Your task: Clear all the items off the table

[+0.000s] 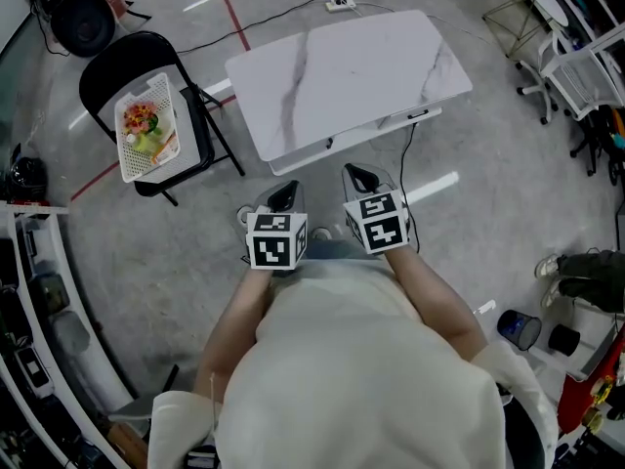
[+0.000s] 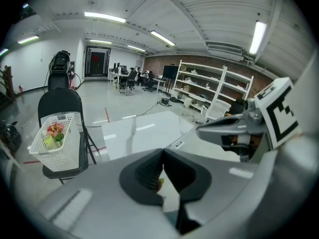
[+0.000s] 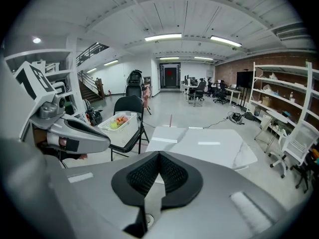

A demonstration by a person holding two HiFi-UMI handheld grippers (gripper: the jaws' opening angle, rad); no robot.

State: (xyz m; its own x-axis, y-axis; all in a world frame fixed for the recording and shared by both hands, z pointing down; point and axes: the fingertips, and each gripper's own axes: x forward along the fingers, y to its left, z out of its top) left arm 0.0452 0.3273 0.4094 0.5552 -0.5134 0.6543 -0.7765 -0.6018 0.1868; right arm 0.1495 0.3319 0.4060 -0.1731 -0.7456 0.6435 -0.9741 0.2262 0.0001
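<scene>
The white marble-patterned table [image 1: 342, 76] has a bare top in the head view. To its left a white basket [image 1: 146, 130] with fruit and vegetables rests on a black chair [image 1: 137, 66]. My left gripper [image 1: 283, 195] and right gripper [image 1: 359, 177] hang side by side just short of the table's near edge, close to the person's body. In the left gripper view the left gripper [image 2: 162, 151] has its tips together and grips nothing I can make out. In the right gripper view the right gripper [image 3: 159, 154] is shut and empty, with the table [image 3: 209, 148] ahead.
A power strip [image 1: 340, 5] and its cable lie on the floor beyond the table. White office chairs [image 1: 576, 57] stand at the right, shelving [image 1: 29, 291] runs along the left, and a dark bin [image 1: 518, 328] sits at the lower right.
</scene>
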